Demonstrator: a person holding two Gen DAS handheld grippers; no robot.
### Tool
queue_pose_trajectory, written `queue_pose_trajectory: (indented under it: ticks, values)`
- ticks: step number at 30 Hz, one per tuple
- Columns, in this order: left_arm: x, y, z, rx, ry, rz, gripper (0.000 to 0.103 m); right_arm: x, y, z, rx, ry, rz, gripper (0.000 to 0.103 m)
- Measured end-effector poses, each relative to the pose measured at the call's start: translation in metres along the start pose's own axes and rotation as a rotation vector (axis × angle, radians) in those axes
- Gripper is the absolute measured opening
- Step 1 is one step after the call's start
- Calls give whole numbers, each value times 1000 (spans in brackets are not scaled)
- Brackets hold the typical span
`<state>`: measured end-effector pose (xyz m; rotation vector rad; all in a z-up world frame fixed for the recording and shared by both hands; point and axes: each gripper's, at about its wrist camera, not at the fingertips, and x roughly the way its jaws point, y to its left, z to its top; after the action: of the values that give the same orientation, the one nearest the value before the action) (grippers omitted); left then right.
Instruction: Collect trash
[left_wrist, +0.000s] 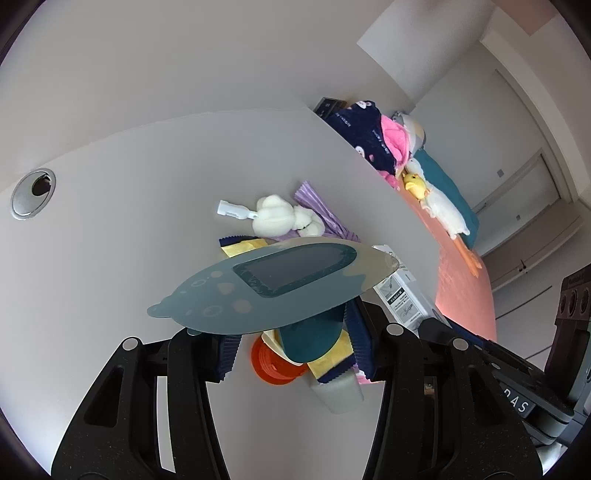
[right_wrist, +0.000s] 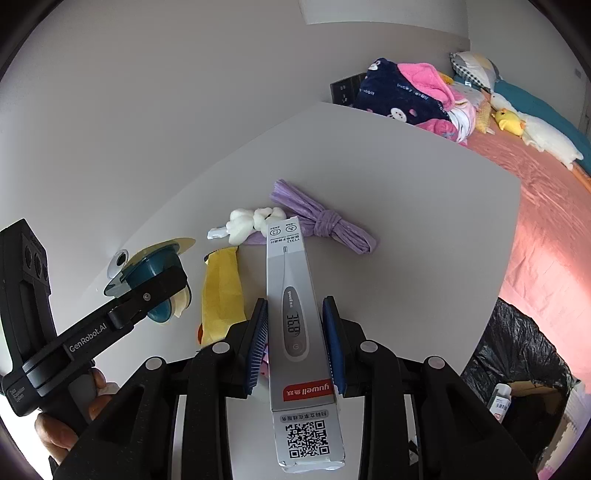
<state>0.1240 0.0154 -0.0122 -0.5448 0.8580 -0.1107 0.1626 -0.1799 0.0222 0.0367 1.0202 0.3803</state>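
White desk (right_wrist: 406, 177) against a pale wall, bed with pink sheet (right_wrist: 535, 206) and heaped clothes (right_wrist: 406, 92) behind, black trash bag (right_wrist: 517, 354) at lower right. Right gripper (right_wrist: 295, 343) angled down over the desk, blue pads pinching a long thermometer box (right_wrist: 291, 295) by its sides, box pointing away along the fingers; printed on it "yuwell", a display reading "36.8", and a QR code at the near end. Left gripper (right_wrist: 162, 284), marked "GenRobot.AI" on its arm, gripped by a bare hand (right_wrist: 70, 417) at lower left, clamped on a teal plastic cup (left_wrist: 314, 332) with a peeled foil lid (left_wrist: 273, 284), raised clear of the desk. Left on the desk: yellow wrapper (right_wrist: 221, 288), cotton wads (right_wrist: 251, 221), knotted purple bag (right_wrist: 325, 221), orange cap (left_wrist: 273, 365). Cable grommet (left_wrist: 33, 192) set in the desk at far left.
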Motion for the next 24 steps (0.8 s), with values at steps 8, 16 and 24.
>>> queue_pose_trajectory:
  ticks: [8, 16, 24]
  values:
    - [-2, -29, -15, 67, 16, -31, 49, -24, -25, -15, 46, -30, -4, 32]
    - [-4, -66, -36, 151, 25, -51, 49, -52, -51, -32, 84, -70, -11, 32]
    - [-8, -91, -55, 194, 30, -81, 49, -73, -70, -46, 107, -98, -20, 32]
